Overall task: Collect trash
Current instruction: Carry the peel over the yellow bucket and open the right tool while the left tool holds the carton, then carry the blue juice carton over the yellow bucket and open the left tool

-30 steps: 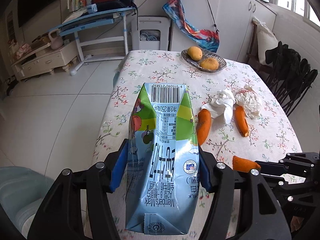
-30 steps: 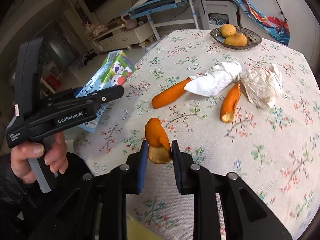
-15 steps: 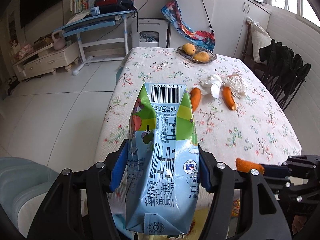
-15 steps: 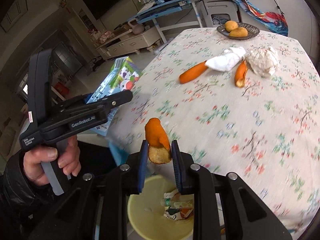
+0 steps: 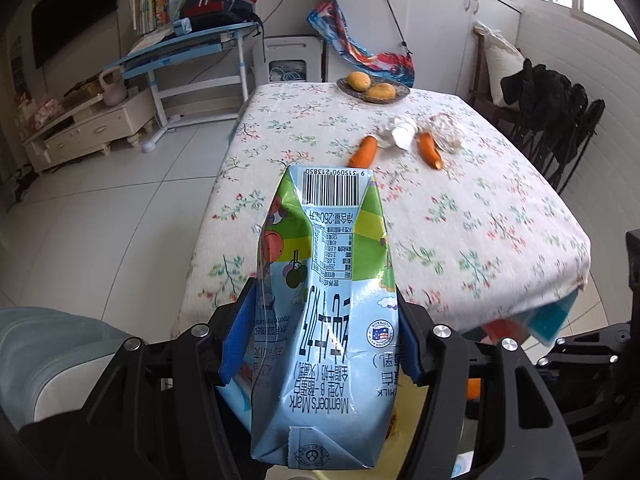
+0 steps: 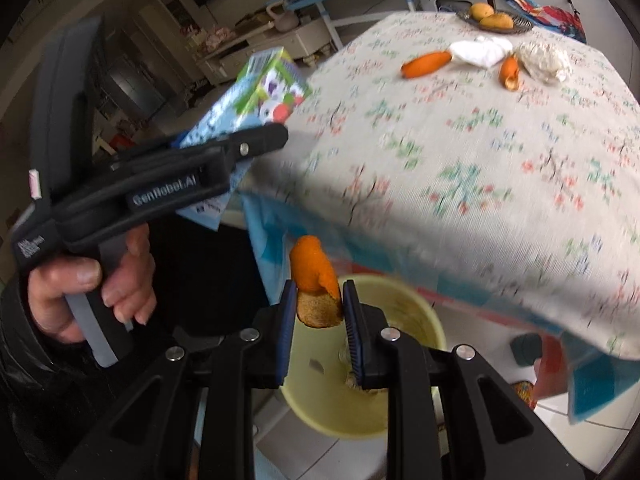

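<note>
My left gripper (image 5: pixel 320 344) is shut on a crumpled light-blue milk carton (image 5: pixel 324 304), its barcode end pointing away from me. The same carton (image 6: pixel 256 92) shows in the right wrist view beside a hand (image 6: pixel 92 296) holding the left tool. My right gripper (image 6: pixel 318 312) is shut on an orange peel piece (image 6: pixel 314 276), held above a pale yellow bin (image 6: pixel 416 320) that stands on the floor below the table edge. On the floral tablecloth (image 5: pixel 460 216) lie two orange peels (image 5: pixel 365 151) (image 5: pixel 430 149), a white tissue (image 5: pixel 400 132) and a crumpled paper wad (image 5: pixel 446 130).
A dish with two yellow fruits (image 5: pixel 374 86) sits at the table's far end. Dark chairs with clothes (image 5: pixel 556 120) stand to the right, a blue desk (image 5: pixel 188 52) and a low cabinet (image 5: pixel 92 128) at the back left. A pale cushioned seat (image 5: pixel 44 356) is near left.
Both grippers have drawn back from the table top past its near edge, each keeping its hold. The yellow bin has come into view under the right gripper.
</note>
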